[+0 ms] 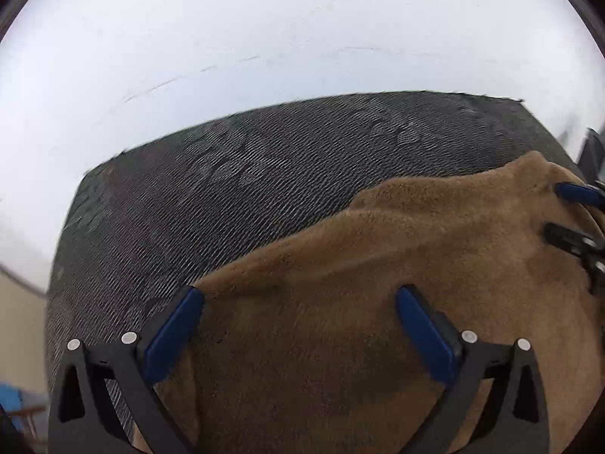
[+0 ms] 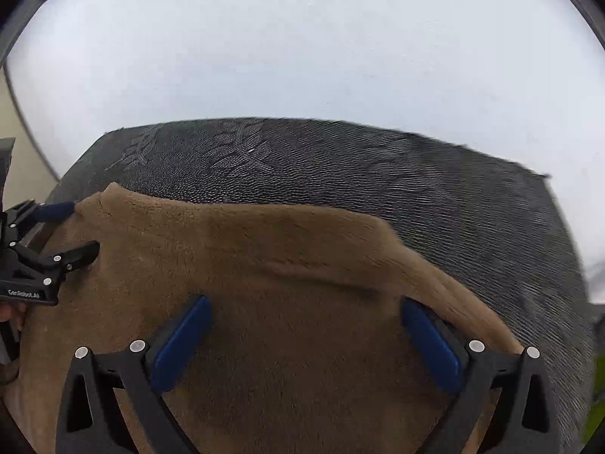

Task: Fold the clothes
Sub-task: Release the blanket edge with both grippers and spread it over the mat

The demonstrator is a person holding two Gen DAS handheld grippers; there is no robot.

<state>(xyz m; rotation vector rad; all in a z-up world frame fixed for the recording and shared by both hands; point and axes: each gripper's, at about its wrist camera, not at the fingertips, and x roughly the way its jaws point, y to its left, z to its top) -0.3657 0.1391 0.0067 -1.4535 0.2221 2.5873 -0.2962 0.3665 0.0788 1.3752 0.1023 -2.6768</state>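
Brown fleece garment [image 1: 378,333] spread over dark woven mat [image 1: 227,196] on white table [image 1: 264,38]. Left gripper [image 1: 298,299] and right gripper [image 2: 306,306] spread wide over fleece, gripping nothing. Bare mat beyond fleece edge.

Bright diffuse light, fisheye-warped edges, slight blur

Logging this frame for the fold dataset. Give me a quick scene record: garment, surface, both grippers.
garment: brown fleece cloth, rumpled, far edge uneven
surface: dark woven mat on a white table
left gripper: open, over the cloth, pads clamp nothing
right gripper: open, over the cloth, pads clamp nothing
layout: grippers side by side, each visible in the other's view
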